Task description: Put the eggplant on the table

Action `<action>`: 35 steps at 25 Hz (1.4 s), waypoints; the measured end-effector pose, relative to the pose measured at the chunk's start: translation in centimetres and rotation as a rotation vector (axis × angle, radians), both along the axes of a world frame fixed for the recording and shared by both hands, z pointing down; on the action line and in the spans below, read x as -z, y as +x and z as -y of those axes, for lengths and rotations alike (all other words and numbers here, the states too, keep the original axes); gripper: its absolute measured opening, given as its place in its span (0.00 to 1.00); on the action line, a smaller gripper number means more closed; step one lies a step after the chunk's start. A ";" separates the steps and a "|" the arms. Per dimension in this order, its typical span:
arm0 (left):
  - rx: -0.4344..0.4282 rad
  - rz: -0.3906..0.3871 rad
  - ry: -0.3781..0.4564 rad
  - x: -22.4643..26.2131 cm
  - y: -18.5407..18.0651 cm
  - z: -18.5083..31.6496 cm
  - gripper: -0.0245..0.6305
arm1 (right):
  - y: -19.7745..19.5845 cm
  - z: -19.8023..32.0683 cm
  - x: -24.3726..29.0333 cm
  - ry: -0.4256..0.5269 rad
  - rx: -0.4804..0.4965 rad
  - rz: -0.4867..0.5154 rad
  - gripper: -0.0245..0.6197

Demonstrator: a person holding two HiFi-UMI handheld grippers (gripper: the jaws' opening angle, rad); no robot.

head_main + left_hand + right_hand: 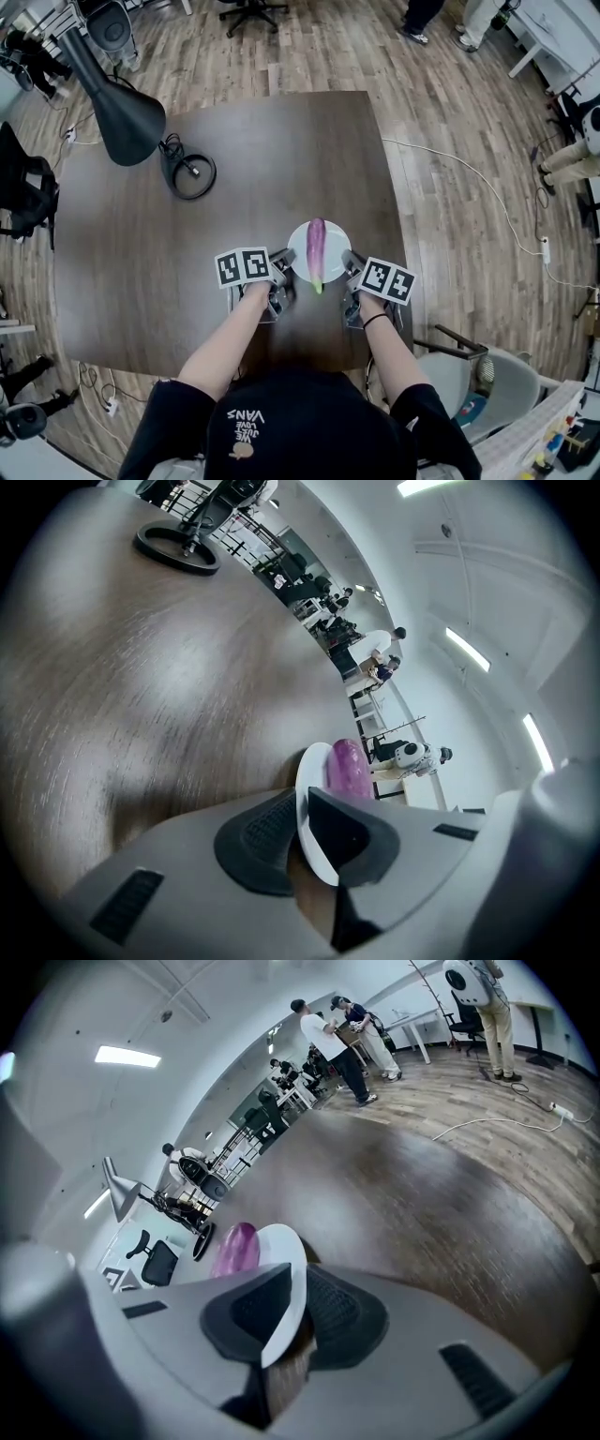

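Holding a white plate (298,242) by two sides, the person has it flat, so the eggplant (316,246) lies safe in the middle. The left hand-held gripper (302,829) is squeezed thin on the plate's left rim. The right hand-held gripper (292,1309) is squeezed thin on the right rim. I think two grips are used so the plate cannot tip either way. The eggplant is long and purple, with its green end toward the person. The plate is low at the near side of the dark table (234,169), right in front of the person. I cannot tell if it touches the wood yet. Both sides should go down together and softly. If one side dips, the smooth eggplant could roll off.
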State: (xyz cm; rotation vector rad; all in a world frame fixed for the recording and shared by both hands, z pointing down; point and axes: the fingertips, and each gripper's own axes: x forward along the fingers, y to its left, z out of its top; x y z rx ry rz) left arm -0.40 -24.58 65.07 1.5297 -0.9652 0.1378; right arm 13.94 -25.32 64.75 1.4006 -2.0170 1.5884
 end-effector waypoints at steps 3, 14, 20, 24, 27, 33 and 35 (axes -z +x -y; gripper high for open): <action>-0.013 0.005 -0.014 -0.1 0.1 -0.1 0.08 | 0.0 0.0 -0.2 -0.008 0.010 -0.016 0.10; -0.025 0.037 -0.007 -0.2 0.1 -0.1 0.09 | 0.0 -0.1 -0.4 -0.030 0.028 -0.045 0.11; -0.028 0.024 0.003 0.5 0.4 -0.1 0.19 | -0.2 -0.2 -0.2 -0.032 0.023 -0.039 0.14; -0.023 0.022 0.004 0.8 0.6 -0.2 0.22 | 0.0 -0.3 0.2 -0.027 0.022 -0.039 0.19; -0.027 0.023 0.011 0.9 0.6 -0.3 0.25 | 0.0 -0.4 0.4 -0.017 0.022 -0.040 0.21; -0.040 0.023 0.028 1.3 0.8 -0.4 0.29 | 0.2 -0.8 0.8 -0.003 0.027 -0.045 0.22; -0.040 0.023 0.038 1.6 0.6 -0.4 0.29 | 0.2 -0.6 1.2 0.011 0.026 -0.047 0.22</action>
